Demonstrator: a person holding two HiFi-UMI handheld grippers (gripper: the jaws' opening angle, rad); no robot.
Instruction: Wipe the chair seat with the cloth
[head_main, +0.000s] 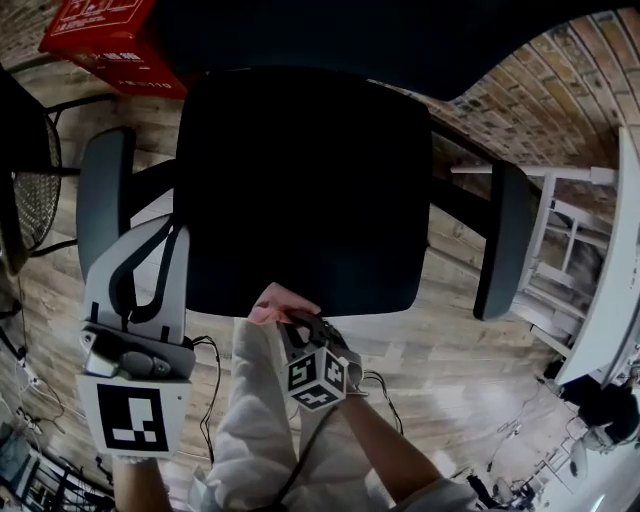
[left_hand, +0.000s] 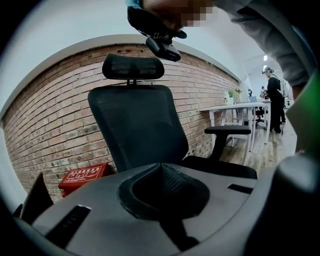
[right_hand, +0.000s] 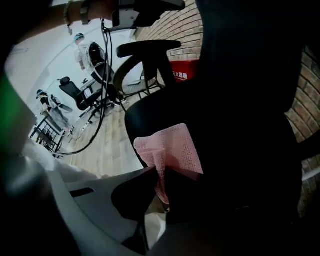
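A black office chair fills the head view, its seat (head_main: 300, 190) right in front of me between two grey armrests (head_main: 105, 190) (head_main: 503, 240). My right gripper (head_main: 292, 316) hovers at the seat's near edge, shut on a pink cloth (head_main: 280, 303). In the right gripper view the cloth (right_hand: 172, 147) sticks up from between the jaws (right_hand: 161, 172), over the dark seat (right_hand: 240, 150). My left gripper (head_main: 150, 230) is beside the left armrest, jaws together and holding nothing. The left gripper view looks past that gripper (left_hand: 162, 172) to the seat (left_hand: 220, 167) and backrest (left_hand: 140, 125).
A red box (head_main: 100, 40) stands on the wooden floor by the brick wall behind the chair. White furniture (head_main: 600, 290) is at the right, a dark mesh chair (head_main: 25, 190) at the left. Cables trail over the floor near my feet. A person (left_hand: 275, 97) stands far off.
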